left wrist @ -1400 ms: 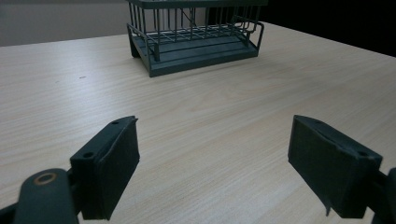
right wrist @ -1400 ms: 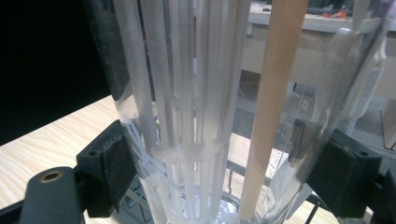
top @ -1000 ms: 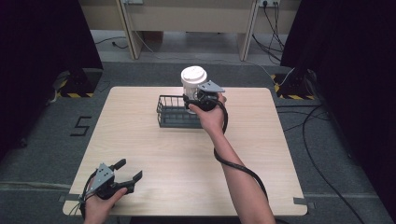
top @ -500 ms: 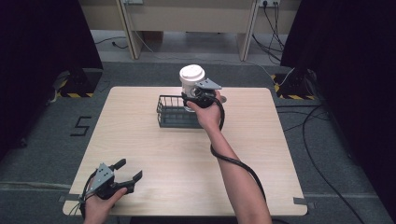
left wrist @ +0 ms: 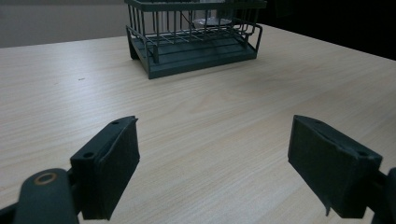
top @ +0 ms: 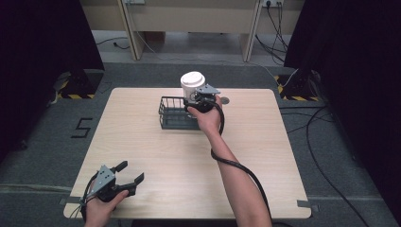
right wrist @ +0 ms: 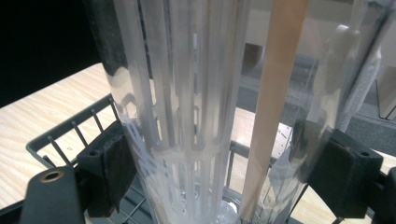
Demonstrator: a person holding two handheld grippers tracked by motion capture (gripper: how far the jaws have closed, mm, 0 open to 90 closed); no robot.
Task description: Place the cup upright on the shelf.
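Right gripper view: the right gripper [right wrist: 224, 172] has its two black jaws pressed against the sides of a clear plastic bottle [right wrist: 210, 107], pinching it. The bottle runs up through the middle of the frame. It has a white ribbed insert and a pale tan strip running up inside it. Behind and below it, at the lower left of the frame, are the dark wires of a wire basket [right wrist: 70, 135], with the light wooden table [right wrist: 37, 112] beyond.

In the high view, the right gripper [top: 201, 97] sits just above the centre of the frame, at the basket's [top: 172, 113] right end. The bottle's white lid [top: 192, 79] stands above the basket rim. The right forearm [top: 236, 179] reaches up from the bottom edge, a black cable [top: 236, 163] looping beside it.

At the lower left of the high view, the left gripper [top: 128, 172] rests near the table's near edge, jaws spread wide with nothing between them. In the left gripper view, the left gripper's [left wrist: 212, 163] jaws frame bare tabletop [left wrist: 210, 121], with the basket [left wrist: 194, 39] well apart at the top of the frame.
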